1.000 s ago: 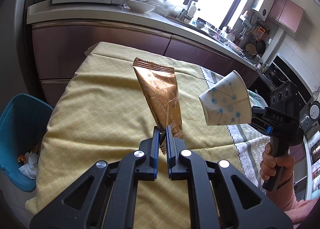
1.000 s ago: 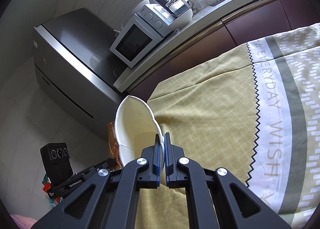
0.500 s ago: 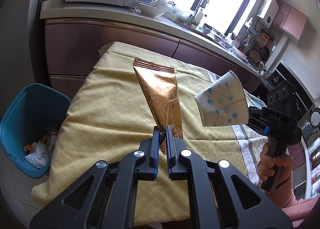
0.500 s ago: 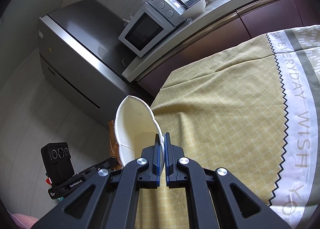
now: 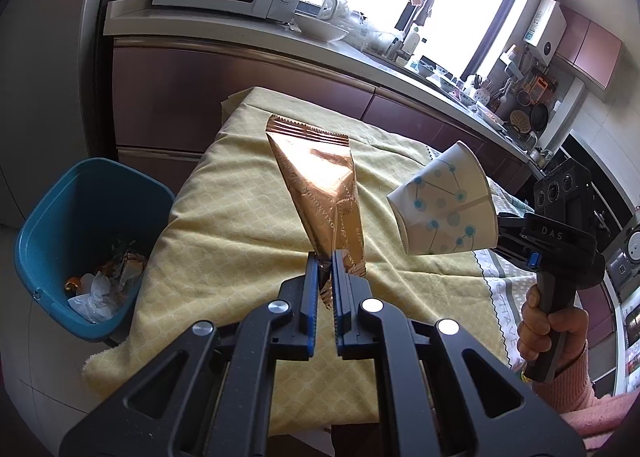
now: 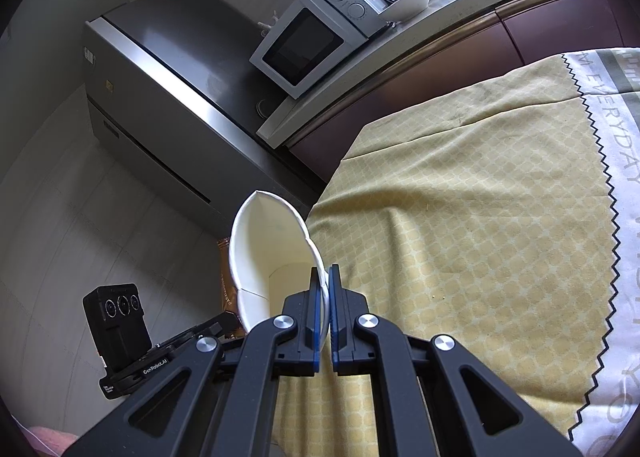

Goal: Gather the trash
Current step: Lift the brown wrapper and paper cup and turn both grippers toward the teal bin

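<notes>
The left gripper (image 5: 326, 261) has its jaws pinched narrow on the near end of a copper wrapper (image 5: 320, 181), which stands up off the yellow-clothed surface (image 5: 224, 225). The right gripper (image 6: 325, 277) has its jaws clamped narrow on the rim of a crushed paper cup (image 6: 272, 241), held in the air to the right of the wrapper. The blue bin (image 5: 80, 225) sits on the floor at the left, below the surface edge, with trash already in it. To do the carry well, I would bring each piece fully over the bin mouth before letting go, wrapper first since it is nearer. The light wrapper could flutter aside, so release low and keep the cup clear of it.
</notes>
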